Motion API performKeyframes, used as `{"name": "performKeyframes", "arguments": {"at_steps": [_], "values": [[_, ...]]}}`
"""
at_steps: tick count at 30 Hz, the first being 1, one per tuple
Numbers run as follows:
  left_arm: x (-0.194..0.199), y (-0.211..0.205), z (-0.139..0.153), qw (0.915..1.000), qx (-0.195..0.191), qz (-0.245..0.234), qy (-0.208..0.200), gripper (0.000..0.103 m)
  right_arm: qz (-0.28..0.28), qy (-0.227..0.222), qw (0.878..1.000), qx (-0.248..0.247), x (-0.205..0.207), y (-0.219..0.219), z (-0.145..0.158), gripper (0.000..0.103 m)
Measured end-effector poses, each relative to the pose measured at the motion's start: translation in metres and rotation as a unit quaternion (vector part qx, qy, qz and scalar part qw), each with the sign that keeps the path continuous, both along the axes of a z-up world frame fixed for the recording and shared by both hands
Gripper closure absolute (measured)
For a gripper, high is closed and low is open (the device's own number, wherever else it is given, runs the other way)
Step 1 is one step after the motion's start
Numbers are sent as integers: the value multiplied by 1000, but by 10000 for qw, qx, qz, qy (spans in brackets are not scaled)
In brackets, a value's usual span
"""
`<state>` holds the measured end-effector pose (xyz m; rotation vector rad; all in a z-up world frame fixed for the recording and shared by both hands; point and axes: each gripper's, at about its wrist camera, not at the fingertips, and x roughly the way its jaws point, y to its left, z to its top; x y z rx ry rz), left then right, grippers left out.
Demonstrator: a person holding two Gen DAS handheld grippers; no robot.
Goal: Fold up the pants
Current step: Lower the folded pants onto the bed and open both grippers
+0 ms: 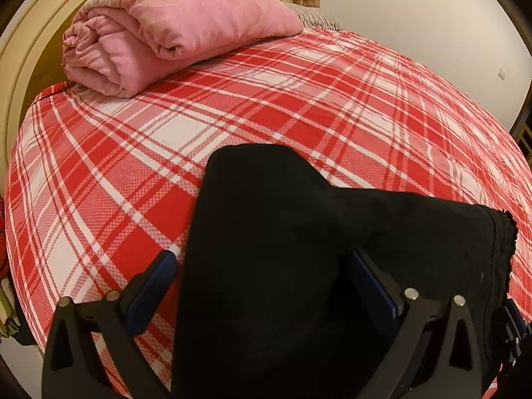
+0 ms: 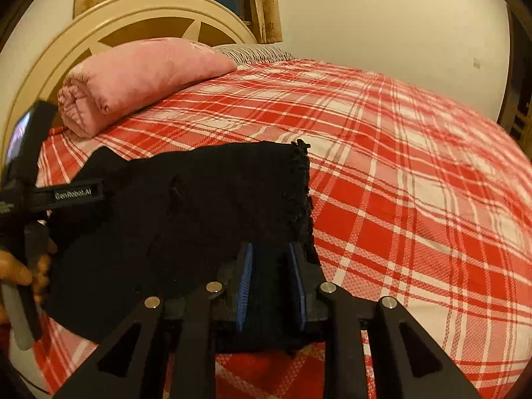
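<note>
The black pants [image 1: 266, 249] lie in a bundle on the near edge of the red plaid bed [image 1: 299, 99]. My left gripper [image 1: 262, 266] is open, its blue-padded fingers [image 1: 156, 279] standing wide on either side of the cloth. In the right wrist view the pants [image 2: 199, 206] stretch to the left with a frayed hem [image 2: 301, 183] at the right end. My right gripper [image 2: 271, 282] is shut on the pants near that hem. The left gripper's body [image 2: 30, 199] and the hand holding it show at the far left.
A rolled pink quilt [image 1: 166, 33] lies at the head of the bed against the cream headboard [image 1: 30, 50]. It also shows in the right wrist view [image 2: 133, 79]. A white wall [image 2: 382, 16] runs along the bed's far side.
</note>
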<state>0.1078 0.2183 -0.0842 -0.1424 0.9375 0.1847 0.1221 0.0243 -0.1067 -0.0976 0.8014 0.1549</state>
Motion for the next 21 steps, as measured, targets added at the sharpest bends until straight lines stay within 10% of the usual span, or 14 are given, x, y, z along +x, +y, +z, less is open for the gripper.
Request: {"name": "performKeyframes", "arguments": {"at_steps": [10,21], "values": [[-28,-16,12,9978,645,-157,28,0,50,-241,9996,-145,-25,2,13,70],[-99,-37,11,9929,1086,-301,-371,0,-64,170,9998,-6,-33,-3,0,33]]}}
